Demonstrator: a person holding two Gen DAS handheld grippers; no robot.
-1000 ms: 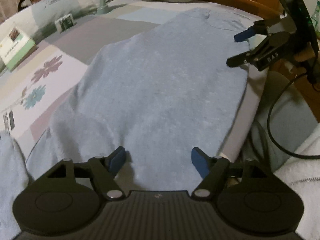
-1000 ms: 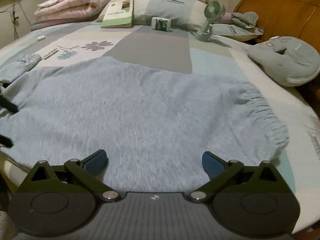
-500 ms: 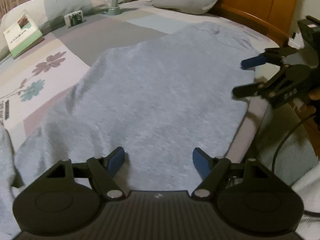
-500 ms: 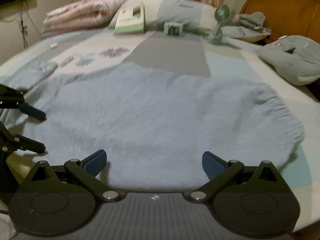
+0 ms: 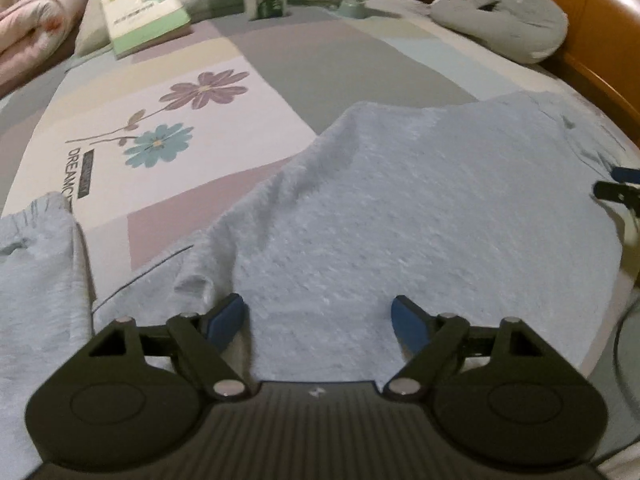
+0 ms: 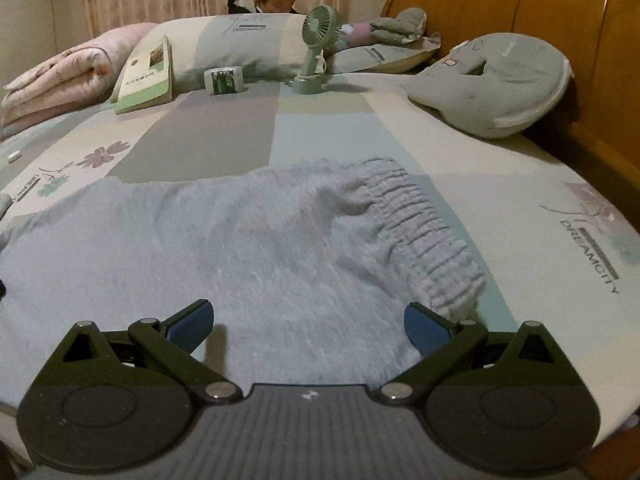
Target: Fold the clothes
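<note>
Light-blue fleece garment (image 5: 420,208) lay spread flat on the bed (image 5: 312,60), near edge, elastic cuff (image 6: 424,232) at its right end. Left hand-held gripper (image 5: 318,320) hovered over the cloth w/ jaws opening, nothing pinched btwn them. Right hand-held gripper (image 6: 308,320) spread wide above the fabric by the cuff, gripping nothing. Book (image 6: 146,76), small fan (image 6: 316,48) & grey cushion (image 6: 492,84) sat further back.

Far ahead of my grippers I see a book (image 6: 146,76), fan (image 6: 318,46), grey cushion (image 6: 494,80) and pink quilt (image 6: 60,76).
</note>
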